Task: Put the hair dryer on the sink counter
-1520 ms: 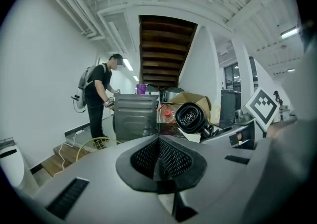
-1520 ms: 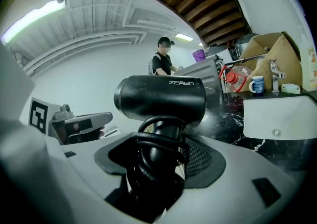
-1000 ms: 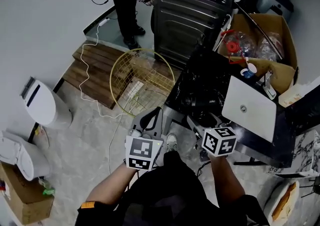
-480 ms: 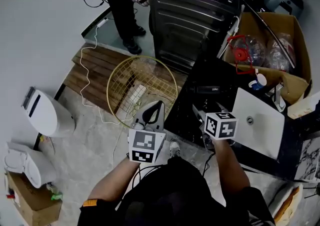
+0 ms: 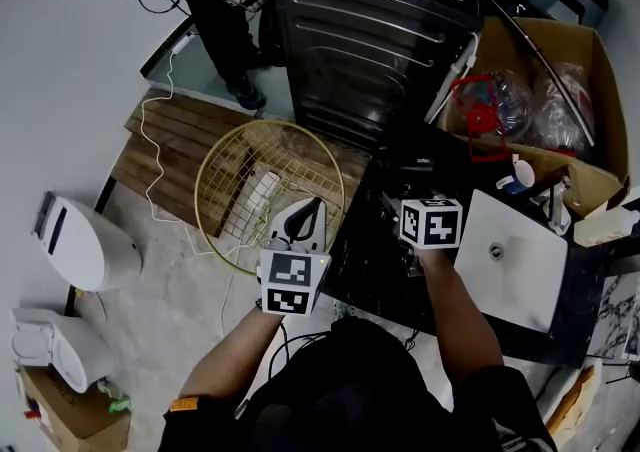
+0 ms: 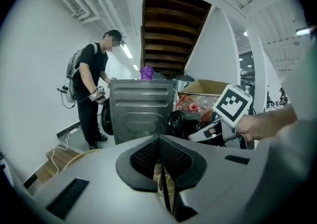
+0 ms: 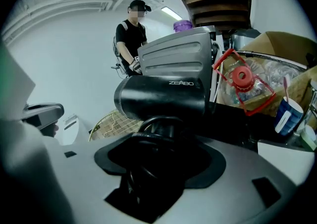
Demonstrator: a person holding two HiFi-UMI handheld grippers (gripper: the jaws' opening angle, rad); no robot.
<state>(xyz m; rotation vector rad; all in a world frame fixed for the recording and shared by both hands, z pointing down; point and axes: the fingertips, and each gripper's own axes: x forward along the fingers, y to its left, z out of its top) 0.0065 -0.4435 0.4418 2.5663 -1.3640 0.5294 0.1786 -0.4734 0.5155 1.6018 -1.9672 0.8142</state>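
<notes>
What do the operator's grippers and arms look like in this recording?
The left gripper and right gripper are light grey shells with black recessed pads. Each carries a white cube printed with black square markers. The person wears a black top with a small orange tag at the left sleeve.

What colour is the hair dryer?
Black. The hair dryer shows best in the right gripper view.

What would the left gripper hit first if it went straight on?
The left gripper, jaws shut, points at the grey appliance, so it would likely meet that first. The wire basket lies lower, probably under that line, though depth is unclear.
</notes>
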